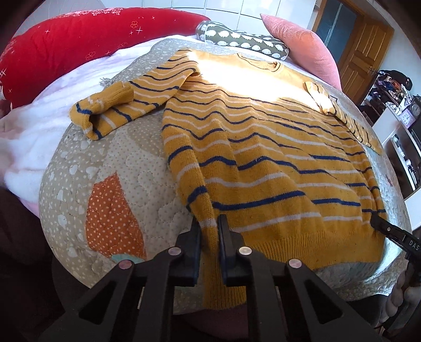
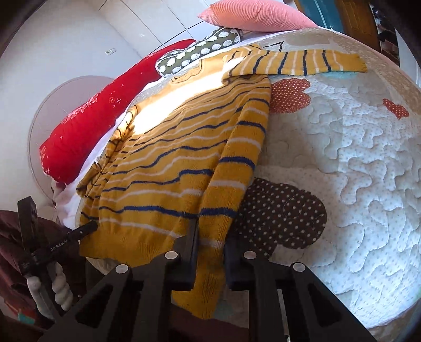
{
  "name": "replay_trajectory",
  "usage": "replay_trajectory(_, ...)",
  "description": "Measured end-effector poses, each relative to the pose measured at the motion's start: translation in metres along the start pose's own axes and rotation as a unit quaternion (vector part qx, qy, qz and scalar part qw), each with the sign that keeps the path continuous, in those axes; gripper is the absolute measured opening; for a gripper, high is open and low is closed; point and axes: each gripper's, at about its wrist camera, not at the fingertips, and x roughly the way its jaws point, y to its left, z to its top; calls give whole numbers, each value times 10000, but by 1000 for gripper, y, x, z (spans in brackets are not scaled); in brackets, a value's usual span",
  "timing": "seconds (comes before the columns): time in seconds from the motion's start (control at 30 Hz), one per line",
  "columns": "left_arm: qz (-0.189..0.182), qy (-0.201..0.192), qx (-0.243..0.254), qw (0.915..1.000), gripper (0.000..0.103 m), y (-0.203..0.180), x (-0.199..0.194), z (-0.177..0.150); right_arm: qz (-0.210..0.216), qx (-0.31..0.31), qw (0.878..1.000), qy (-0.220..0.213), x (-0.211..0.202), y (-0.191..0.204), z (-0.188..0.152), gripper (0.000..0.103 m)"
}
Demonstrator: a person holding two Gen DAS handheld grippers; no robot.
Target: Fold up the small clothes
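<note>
While the mustard striped sweater [image 1: 263,147] lies spread on the quilted bedspread [image 1: 79,168], its ribbed hem sits at the near edge of the bed, where both grippers have hold of it. At the hem's left corner, the left gripper [image 1: 209,223] has its jaws drawn narrow, pinching a raised fold of the knit that runs down between the fingers and hangs over the edge. Left of the body, one sleeve [image 1: 118,105] lies bent on the bedspread with its cuff turned back. Across the hem, at its right corner, the right gripper [image 2: 210,234] likewise clamps a bunched ridge of fabric in narrow jaws. Beyond it, the other sleeve [image 2: 297,63] stretches toward the right side of the bed, below a pink pillow [image 2: 257,15].
</note>
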Motion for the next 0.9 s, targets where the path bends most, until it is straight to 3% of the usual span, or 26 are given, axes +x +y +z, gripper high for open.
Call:
replay_trajectory(0.33, 39, 48, -132, 9999, 5, 19, -12, -18, -105, 127, 9998, 98, -17, -11, -16, 10)
replay_trajectory(0.57, 119, 13, 46, 9999, 5, 15, -20, -24, -255, -61, 9996, 103, -20, -6, -18, 11)
replay_trajectory(0.77, 660, -259, 348, 9969, 6, 6, -45, -25, -335, -28, 9994, 78, -26, -6, -20, 11)
replay_trajectory(0.9, 1071, -662, 530, 9906, 36, -1, -69, -25, -433, 28, 9991, 16, -35, -10, -22, 11)
